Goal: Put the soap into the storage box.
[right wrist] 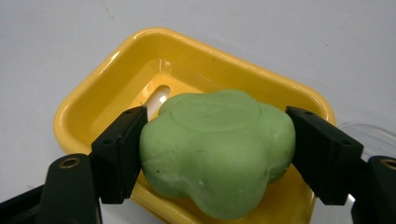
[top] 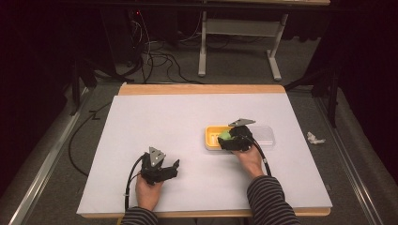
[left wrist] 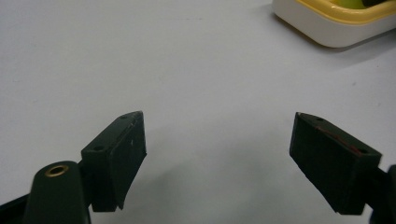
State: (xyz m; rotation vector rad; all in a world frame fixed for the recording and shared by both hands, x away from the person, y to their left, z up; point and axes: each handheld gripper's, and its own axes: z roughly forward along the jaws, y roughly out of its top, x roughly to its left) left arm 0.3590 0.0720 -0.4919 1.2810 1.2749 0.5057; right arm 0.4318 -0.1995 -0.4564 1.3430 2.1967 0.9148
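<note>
A green flower-shaped soap [right wrist: 217, 149] sits between the jaws of my right gripper [right wrist: 217, 154], which is shut on it just above a yellow soap dish [right wrist: 121, 74]. In the high view the right gripper [top: 234, 138] hovers over the yellow dish [top: 210, 139], the soap [top: 225, 135] peeking out as a green spot. My left gripper [top: 164, 169] rests low over the white table surface near the front, open, with nothing between its jaws [left wrist: 217, 154]. A corner of the dish [left wrist: 327, 28] appears at the upper right of the left gripper view.
A clear plastic lid [top: 265, 135] lies against the right side of the dish. The white sheet [top: 155, 122] covers a wooden table. A crumpled white scrap [top: 314, 138] lies on the floor to the right. Cables and table legs stand beyond the far edge.
</note>
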